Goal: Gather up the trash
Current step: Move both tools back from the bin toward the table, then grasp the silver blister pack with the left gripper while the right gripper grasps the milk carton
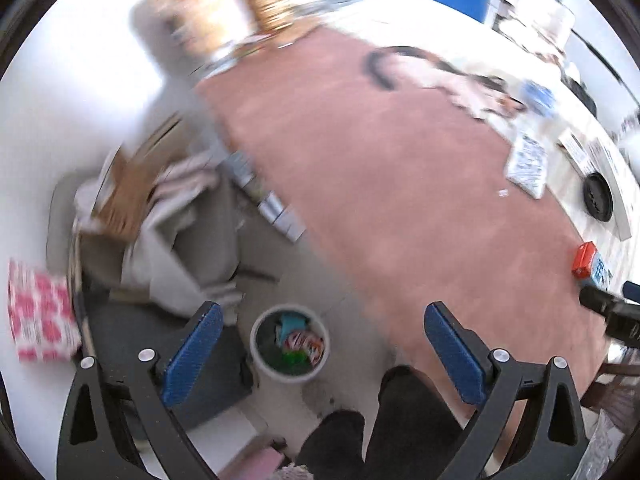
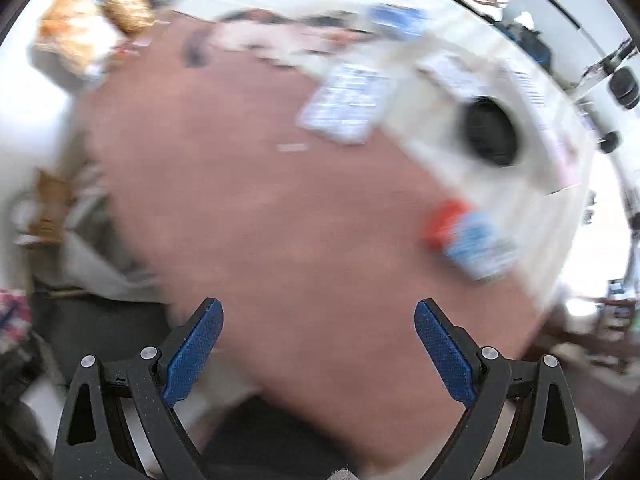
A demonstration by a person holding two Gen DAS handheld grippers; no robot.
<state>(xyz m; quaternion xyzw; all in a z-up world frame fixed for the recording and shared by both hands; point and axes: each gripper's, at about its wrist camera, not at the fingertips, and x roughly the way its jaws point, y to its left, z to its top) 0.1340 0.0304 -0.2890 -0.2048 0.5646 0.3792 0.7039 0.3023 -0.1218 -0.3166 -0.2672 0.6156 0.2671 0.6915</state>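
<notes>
My left gripper (image 1: 322, 320) is open and empty, high above a round grey bin (image 1: 289, 346) on the floor that holds several colourful wrappers. The bin stands beside the brown table (image 1: 400, 184). A red and blue packet (image 1: 591, 266) lies near the table's right edge; it also shows, blurred, in the right wrist view (image 2: 470, 240). A white and blue wrapper (image 1: 527, 164) lies further back on the table and shows in the right wrist view (image 2: 346, 102). My right gripper (image 2: 318, 320) is open and empty above the table.
Cardboard and papers (image 1: 132, 192) pile up left of the table. A pink patterned bag (image 1: 38, 312) sits at far left. A black round object (image 1: 598, 197) rests on white paper at the table's right. Clutter lines the table's far end (image 1: 448, 76). The person's dark legs (image 1: 384, 428) are below.
</notes>
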